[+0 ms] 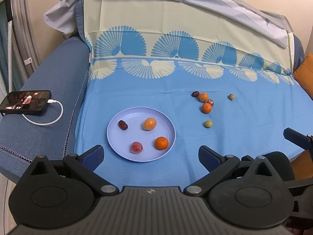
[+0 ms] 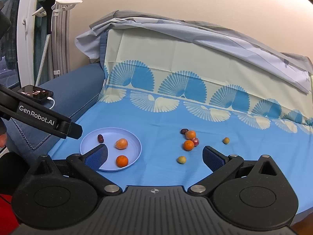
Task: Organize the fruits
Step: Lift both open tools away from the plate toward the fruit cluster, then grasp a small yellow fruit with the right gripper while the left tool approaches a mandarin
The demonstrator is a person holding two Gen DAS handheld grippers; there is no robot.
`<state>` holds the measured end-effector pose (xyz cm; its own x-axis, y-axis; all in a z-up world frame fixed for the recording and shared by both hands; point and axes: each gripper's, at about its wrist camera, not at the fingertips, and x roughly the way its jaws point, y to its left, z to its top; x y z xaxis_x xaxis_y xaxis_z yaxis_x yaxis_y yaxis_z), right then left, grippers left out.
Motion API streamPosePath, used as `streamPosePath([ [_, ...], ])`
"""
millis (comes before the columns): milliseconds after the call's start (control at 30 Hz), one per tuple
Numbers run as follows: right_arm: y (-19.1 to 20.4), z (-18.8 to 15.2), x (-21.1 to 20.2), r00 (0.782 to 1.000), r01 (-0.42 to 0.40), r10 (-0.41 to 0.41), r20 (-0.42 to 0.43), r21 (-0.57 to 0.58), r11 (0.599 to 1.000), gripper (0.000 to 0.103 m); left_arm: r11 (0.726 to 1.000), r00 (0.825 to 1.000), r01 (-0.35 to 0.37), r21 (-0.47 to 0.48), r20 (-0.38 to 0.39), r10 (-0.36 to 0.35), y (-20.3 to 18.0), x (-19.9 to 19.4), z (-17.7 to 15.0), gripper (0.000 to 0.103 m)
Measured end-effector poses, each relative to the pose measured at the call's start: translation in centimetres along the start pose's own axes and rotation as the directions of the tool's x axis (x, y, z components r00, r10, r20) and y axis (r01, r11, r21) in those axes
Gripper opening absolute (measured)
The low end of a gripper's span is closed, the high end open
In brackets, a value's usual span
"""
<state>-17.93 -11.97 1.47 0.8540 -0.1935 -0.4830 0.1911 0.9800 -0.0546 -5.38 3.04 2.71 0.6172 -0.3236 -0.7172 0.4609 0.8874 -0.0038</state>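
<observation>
Soft blue cloth (image 1: 148,98) covers the sofa seat, where the lilac plate (image 1: 115,137) already holds a date (image 1: 123,125), two mandarins and a red fruit, while the other fruits (image 2: 188,140) lie loose in a cluster to its right. Both the left tool (image 1: 150,156) and the right tool (image 2: 155,155) are wide open and hold nothing. I think a round mandarin (image 2: 188,145) may roll away on the yielding cloth if a finger pushes it before the tool closes, or knocks its touching neighbours.

Both wrist views face sofa, sharing plate (image 1: 125,157)
</observation>
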Motion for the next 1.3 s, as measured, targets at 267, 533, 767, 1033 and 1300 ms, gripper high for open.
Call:
streamPosePath([
  [267, -0.2, -0.1, 0.4, 1.0, -0.006, 0.006, -0.006, 0.015, 1.0, 0.102, 1.0, 1.0, -0.008, 0.003, -0.008, 0.008, 0.0, 0.5, 0.1, 0.103],
  [533, -0.8, -0.4, 1.8, 0.999, -0.009, 0.011, -0.031, 0.054, 0.998, 0.102, 1.0, 0.999, -0.025, 0.004, -0.047, 0.025, 0.0, 1.8, 0.0, 0.103],
  [767, -2.8, -0.4, 3.2, 0.998, 0.065, -0.066, 0.003, 0.074, 0.995, 0.102, 1.0, 0.996, -0.028, 0.002, -0.079, 0.028, -0.9, 4.0, 1.4, 0.103],
  [1033, -8.8, -0.6, 6.2, 0.983, 0.181, -0.18, -0.023, 0.159, 0.97, 0.102, 0.996, 0.997, -0.042, 0.082, -0.056, 0.047, -4.9, 7.8, 4.8, 0.103],
  [1300, -15.7, -1.5, 11.1, 0.955, 0.295, -0.277, -0.105, 0.264, 0.918, 0.102, 0.987, 0.988, 0.033, 0.156, -0.157, -0.008, -10.5, 16.4, 8.3, 0.103],
])
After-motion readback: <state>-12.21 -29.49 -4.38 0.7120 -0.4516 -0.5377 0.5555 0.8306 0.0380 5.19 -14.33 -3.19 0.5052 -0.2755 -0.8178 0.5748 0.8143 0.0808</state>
